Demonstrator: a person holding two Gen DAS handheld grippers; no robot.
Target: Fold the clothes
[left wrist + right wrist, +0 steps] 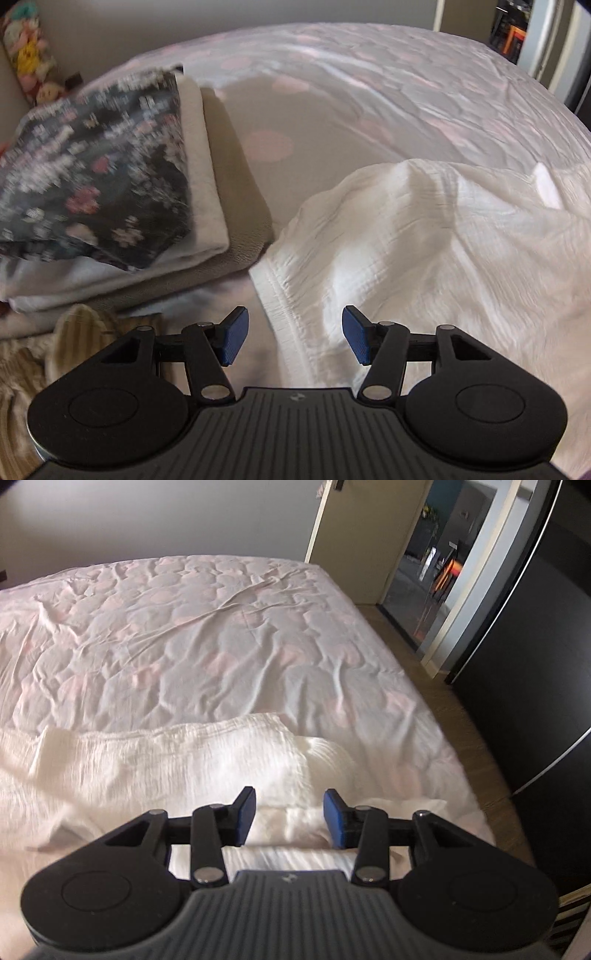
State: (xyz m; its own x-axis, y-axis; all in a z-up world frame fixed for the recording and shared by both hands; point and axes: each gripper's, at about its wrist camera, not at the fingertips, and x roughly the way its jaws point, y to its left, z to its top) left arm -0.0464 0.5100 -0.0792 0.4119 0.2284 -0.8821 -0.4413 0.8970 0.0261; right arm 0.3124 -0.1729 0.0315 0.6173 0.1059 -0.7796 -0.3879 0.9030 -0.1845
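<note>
A white crinkled garment (424,251) lies rumpled on the bed, with its hemmed edge toward the lower left in the left wrist view. My left gripper (295,338) hangs open just above that hem, and nothing is between its blue pads. The right wrist view shows the same white garment (166,760) spread across the near part of the bed. My right gripper (289,821) is open over its near right end, with its pads apart and gripping nothing.
A stack of folded clothes (155,206) sits at the left, topped by a dark floral piece (96,166). Beige ribbed fabric (74,339) lies at the near left. The quilted bedspread (207,635) stretches beyond. Wooden floor (472,738), a dark wardrobe (535,683) and a doorway are at the right.
</note>
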